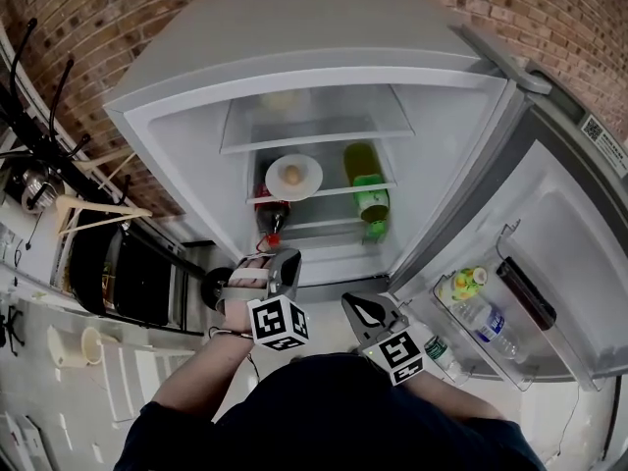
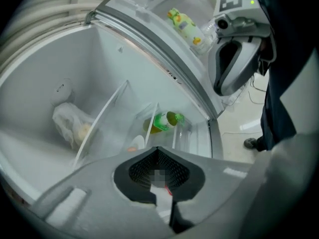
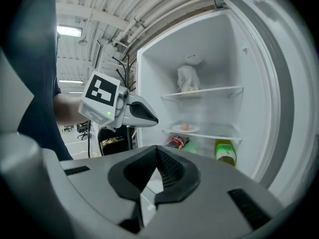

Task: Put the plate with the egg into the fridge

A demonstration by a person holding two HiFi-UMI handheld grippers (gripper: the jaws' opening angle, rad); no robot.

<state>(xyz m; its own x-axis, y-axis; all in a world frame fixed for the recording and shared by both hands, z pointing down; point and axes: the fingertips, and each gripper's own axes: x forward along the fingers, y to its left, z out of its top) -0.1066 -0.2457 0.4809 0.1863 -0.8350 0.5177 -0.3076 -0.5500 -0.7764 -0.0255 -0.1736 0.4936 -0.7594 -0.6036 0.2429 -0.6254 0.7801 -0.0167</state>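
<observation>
The fridge [image 1: 186,116] stands open in front of me. A white plate [image 1: 310,180] carrying a brown egg [image 1: 293,175] rests on the middle glass shelf; the right gripper view shows the plate [image 3: 175,130] and egg [image 3: 185,126] there too. In the left gripper view, just an edge of the plate [image 2: 137,143] shows. My left gripper [image 1: 285,259] [image 2: 158,151] hangs outside the fridge, below the shelves, jaws shut and empty. My right gripper [image 1: 359,307] [image 3: 157,151] is beside it, also shut with nothing in it.
A green bottle [image 1: 371,200] lies right of the plate and a cola bottle [image 1: 272,218] lies on the shelf below. A pale bag [image 3: 188,78] sits on the upper shelf. The open door [image 1: 574,224] at the right holds bottles [image 1: 469,294]. A black appliance [image 1: 128,278] stands at the left.
</observation>
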